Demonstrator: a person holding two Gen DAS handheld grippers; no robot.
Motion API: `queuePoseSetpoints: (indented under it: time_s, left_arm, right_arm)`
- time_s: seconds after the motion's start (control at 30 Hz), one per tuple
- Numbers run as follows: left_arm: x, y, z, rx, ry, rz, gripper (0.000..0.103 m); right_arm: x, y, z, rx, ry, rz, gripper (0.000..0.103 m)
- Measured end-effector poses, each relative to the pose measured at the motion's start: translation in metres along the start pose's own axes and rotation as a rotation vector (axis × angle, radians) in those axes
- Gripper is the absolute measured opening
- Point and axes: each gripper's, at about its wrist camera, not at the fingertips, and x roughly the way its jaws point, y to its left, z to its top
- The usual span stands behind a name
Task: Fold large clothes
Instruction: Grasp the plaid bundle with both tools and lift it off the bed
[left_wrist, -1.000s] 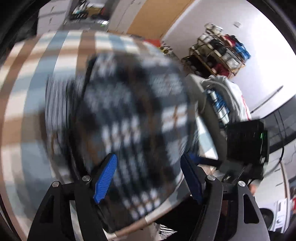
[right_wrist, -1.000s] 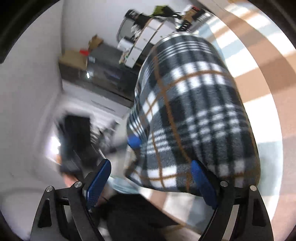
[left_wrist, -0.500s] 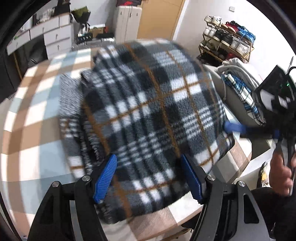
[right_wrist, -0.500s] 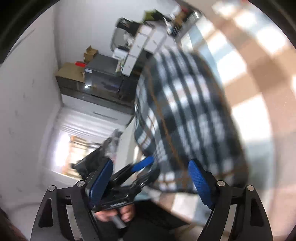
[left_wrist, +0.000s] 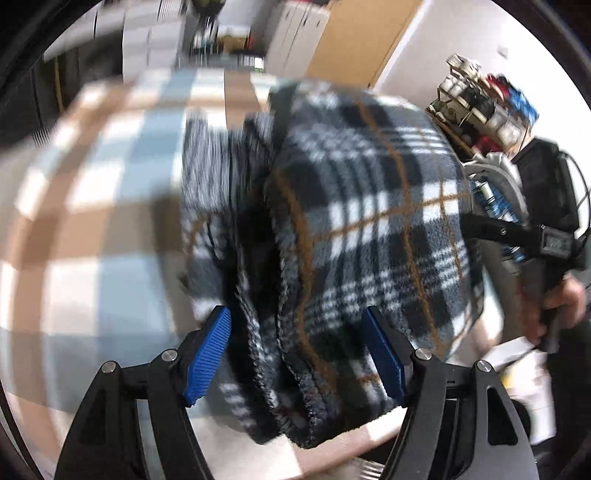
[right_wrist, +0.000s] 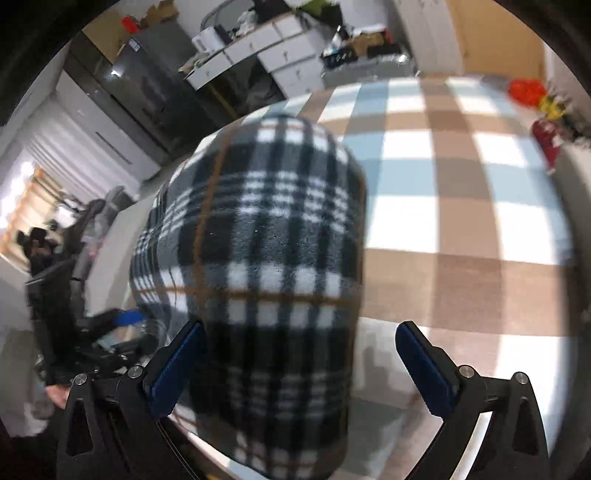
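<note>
A black, white and grey plaid fleece garment (left_wrist: 369, 229) lies folded in a thick stack on a checked tablecloth (left_wrist: 92, 229). Its layered edges face my left gripper (left_wrist: 299, 350), which is open with the stack's near end between its blue pads. In the right wrist view the same garment (right_wrist: 266, 258) fills the left middle. My right gripper (right_wrist: 299, 365) is open, its left pad beside the fabric, its right pad over the cloth. The right gripper also shows in the left wrist view (left_wrist: 517, 232), and the left one in the right wrist view (right_wrist: 110, 321).
The table carries a brown, blue and white checked cloth (right_wrist: 461, 206). A shoe rack (left_wrist: 487, 99) and a pile of clothes (left_wrist: 495, 188) stand beyond the table's right side. White drawers (right_wrist: 288, 55) and a dark cabinet (right_wrist: 147, 88) line the far wall.
Both grippers have swung around the folded garment. The left camera now sees its layered edge up close. The right gripper has moved from beside the stack to over its near end.
</note>
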Motion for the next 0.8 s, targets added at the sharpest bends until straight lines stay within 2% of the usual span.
queuePoseSetpoints:
  time_s: [0.1, 0.13, 0.23, 0.33, 0.53, 0.57, 0.63, 0.67, 0.7, 0.73, 0.8]
  left_arm:
    - [0.002, 0.012, 0.009, -0.053, 0.041, -0.068, 0.081]
    - [0.003, 0.019, 0.013, -0.084, 0.053, -0.118, 0.083]
    - [0.005, 0.036, 0.017, -0.195, 0.085, -0.256, 0.084]
    - [0.009, 0.051, 0.021, -0.285, 0.077, -0.364, 0.085]
    - [0.013, 0.062, 0.018, -0.35, 0.099, -0.388, 0.085]
    - [0.01, 0.064, 0.018, -0.351, 0.095, -0.378, 0.085]
    - [-0.001, 0.064, 0.015, -0.343, 0.052, -0.275, 0.085]
    - [-0.005, 0.066, 0.014, -0.342, 0.036, -0.265, 0.085]
    - [-0.007, 0.065, 0.012, -0.352, 0.03, -0.289, 0.085]
    - [-0.002, 0.062, 0.012, -0.349, 0.064, -0.328, 0.085]
    - [0.008, 0.056, 0.012, -0.33, 0.109, -0.308, 0.084]
  right_arm:
    - [0.009, -0.005, 0.005, 0.012, 0.036, 0.054, 0.103]
    - [0.013, -0.005, 0.008, 0.01, 0.05, 0.057, 0.103]
    - [0.021, -0.005, 0.011, 0.03, 0.093, 0.096, 0.102]
    - [0.025, -0.008, 0.011, 0.041, 0.09, 0.134, 0.098]
    - [0.018, -0.014, -0.002, 0.047, 0.05, 0.155, 0.089]
    - [0.016, -0.015, -0.005, 0.056, 0.046, 0.157, 0.089]
    - [0.014, -0.016, -0.009, 0.062, 0.036, 0.157, 0.089]
    - [0.015, -0.016, -0.01, 0.061, 0.034, 0.156, 0.089]
    - [0.015, -0.017, -0.011, 0.063, 0.032, 0.156, 0.089]
    - [0.014, -0.018, -0.012, 0.067, 0.033, 0.158, 0.089]
    - [0.015, -0.02, -0.013, 0.066, 0.042, 0.16, 0.089]
